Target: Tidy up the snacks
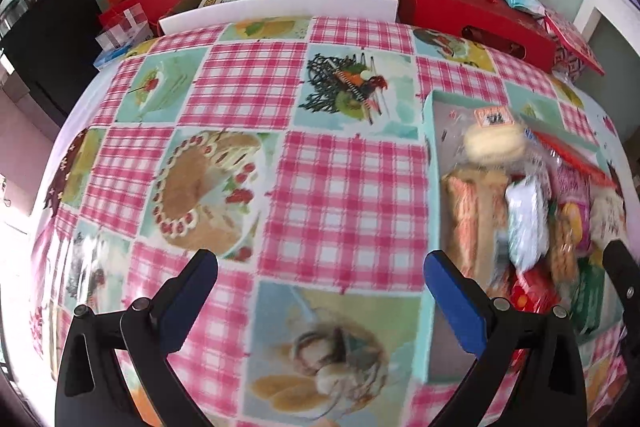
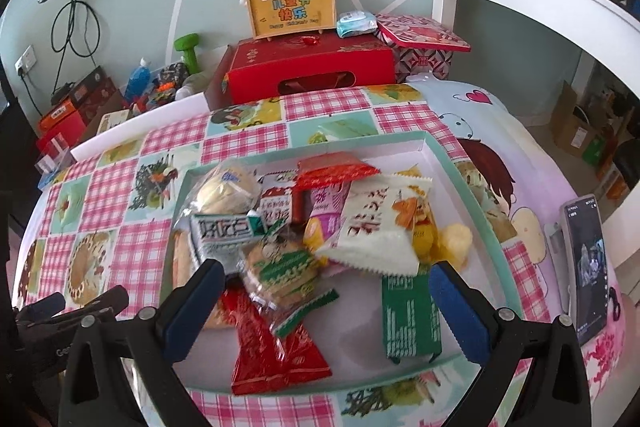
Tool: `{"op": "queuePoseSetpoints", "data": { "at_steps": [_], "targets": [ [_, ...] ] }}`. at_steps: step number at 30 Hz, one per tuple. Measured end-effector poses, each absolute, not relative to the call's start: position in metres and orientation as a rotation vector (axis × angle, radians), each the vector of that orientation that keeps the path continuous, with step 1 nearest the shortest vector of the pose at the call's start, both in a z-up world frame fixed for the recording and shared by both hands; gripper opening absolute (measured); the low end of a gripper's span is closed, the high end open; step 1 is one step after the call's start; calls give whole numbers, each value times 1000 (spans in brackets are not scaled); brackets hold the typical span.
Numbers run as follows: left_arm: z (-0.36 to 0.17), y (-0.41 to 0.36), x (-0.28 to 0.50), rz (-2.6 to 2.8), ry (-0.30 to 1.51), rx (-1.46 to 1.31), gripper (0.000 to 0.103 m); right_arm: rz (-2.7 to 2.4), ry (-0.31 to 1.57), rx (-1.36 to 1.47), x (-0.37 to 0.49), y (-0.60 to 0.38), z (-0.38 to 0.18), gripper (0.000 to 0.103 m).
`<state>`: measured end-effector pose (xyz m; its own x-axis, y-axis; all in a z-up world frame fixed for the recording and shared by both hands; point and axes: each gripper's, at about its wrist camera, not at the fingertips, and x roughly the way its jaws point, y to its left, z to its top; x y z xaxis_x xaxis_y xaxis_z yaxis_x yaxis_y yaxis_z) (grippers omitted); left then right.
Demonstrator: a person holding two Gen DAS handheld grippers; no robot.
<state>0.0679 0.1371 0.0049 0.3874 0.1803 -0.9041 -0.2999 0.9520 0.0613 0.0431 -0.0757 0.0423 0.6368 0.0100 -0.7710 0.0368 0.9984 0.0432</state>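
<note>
Crinkly snack packets in tray: light, slippery, crushable | pinch a sealed edge, mate | both hand-held grippers, left and right, spread, holding nothing

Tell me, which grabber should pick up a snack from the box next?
The right gripper, probably. Its open fingers already point at the pile in the teal box, with the green-and-white cookie pack right between them. The left gripper is open over bare tablecloth, with the box off to its side.
</note>
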Motion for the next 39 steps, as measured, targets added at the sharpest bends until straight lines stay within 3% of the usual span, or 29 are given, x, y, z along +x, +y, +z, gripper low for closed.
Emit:
{"op": "queuePoseSetpoints", "data": {
  "at_steps": [39],
  "targets": [
    [-3, 159, -17, 339, 1135, -130, 102, -19, 979, -14, -35, -46, -3, 103]
  ]
}}
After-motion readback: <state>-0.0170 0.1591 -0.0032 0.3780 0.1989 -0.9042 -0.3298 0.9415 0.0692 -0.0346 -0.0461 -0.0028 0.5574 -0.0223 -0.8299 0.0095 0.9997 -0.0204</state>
